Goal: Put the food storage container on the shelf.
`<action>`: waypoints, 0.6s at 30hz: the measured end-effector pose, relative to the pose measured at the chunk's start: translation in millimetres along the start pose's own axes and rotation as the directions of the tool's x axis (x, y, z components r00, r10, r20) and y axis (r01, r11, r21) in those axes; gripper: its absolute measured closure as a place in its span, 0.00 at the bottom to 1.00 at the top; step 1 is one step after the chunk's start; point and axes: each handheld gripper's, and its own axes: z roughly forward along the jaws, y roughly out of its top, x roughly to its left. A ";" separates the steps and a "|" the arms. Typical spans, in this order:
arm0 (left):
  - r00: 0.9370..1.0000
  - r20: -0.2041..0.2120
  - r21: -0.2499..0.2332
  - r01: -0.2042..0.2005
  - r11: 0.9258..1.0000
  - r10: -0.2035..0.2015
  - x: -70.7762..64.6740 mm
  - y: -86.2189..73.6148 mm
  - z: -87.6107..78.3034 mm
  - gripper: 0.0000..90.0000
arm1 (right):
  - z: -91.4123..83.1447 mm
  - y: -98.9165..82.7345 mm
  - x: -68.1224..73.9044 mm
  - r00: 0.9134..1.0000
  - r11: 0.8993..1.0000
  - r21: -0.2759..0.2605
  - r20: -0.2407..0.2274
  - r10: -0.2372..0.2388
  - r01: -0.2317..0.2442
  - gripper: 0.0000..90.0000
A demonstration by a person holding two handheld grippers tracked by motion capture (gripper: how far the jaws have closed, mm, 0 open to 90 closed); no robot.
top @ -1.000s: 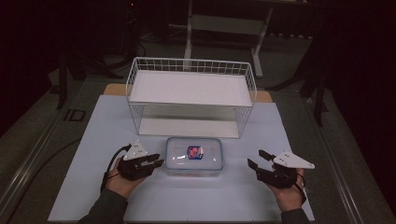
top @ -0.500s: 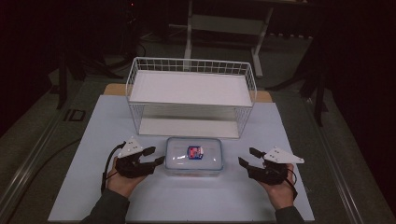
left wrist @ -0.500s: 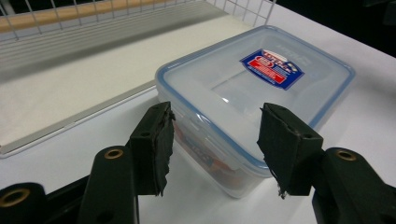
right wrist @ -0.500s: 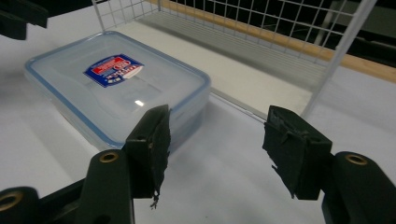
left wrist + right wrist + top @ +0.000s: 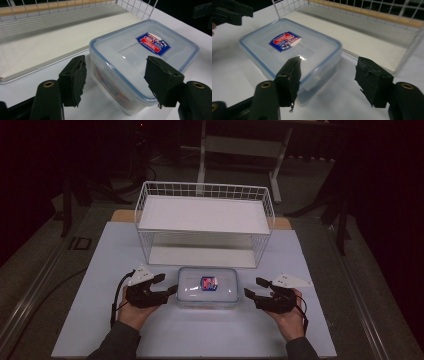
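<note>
Closing in on a lidded plastic container [image 5: 207,287] from both ends; nothing lifted yet, nothing placed.

Left: left gripper [image 5: 167,285] at the container's left end, jaws apart and just been opening, near corner of the box between them in the left gripper view, pads not pressing on it.

Centre: container resting flat on the white surface [image 5: 100,270], just near of the wire rack [image 5: 205,227], apart from it. Rectangular, rounded corners, translucent body, clear lid with a blue seal line round the rim [image 5: 120,32], lid seated. Blue-and-red label [image 5: 209,282] in the middle of the lid. Reddish contents dimly seen through the near wall in the left gripper view; identity not discernible.

Right: right gripper [image 5: 252,289] at the container's right end, jaws apart and just been opening, one pad level with the lid's corner in the right gripper view, the other off to the rack side; no grip made.

Far: rack with two white shelves, both bare.

Status, as judged: approach largely done, both grippers beside the box. Remaining: seating the jaws on the two ends, gripping, lifting, and probably setting the box onto a rack shelf.
</note>
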 end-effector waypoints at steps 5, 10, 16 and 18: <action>1.000 0.012 0.017 0.020 1.000 -0.020 -1.2 1.0 9.5 0.31 | 11.3 2.4 0.8 0.998 0.999 0.013 -0.033 0.045 -0.045 0.31; 0.999 0.018 0.020 0.045 0.999 -0.045 -0.4 1.2 14.8 0.30 | 20.0 4.1 2.9 0.996 0.997 0.022 -0.056 0.072 -0.071 0.28; 0.998 0.032 0.057 0.050 0.997 -0.051 -0.8 -0.2 26.8 0.27 | 37.2 4.0 5.9 0.990 0.991 0.074 -0.075 0.116 -0.110 0.25; 0.998 0.038 0.065 0.055 0.996 -0.058 -0.9 -0.6 30.0 0.27 | 39.3 3.7 5.6 0.989 0.990 0.081 -0.079 0.122 -0.116 0.24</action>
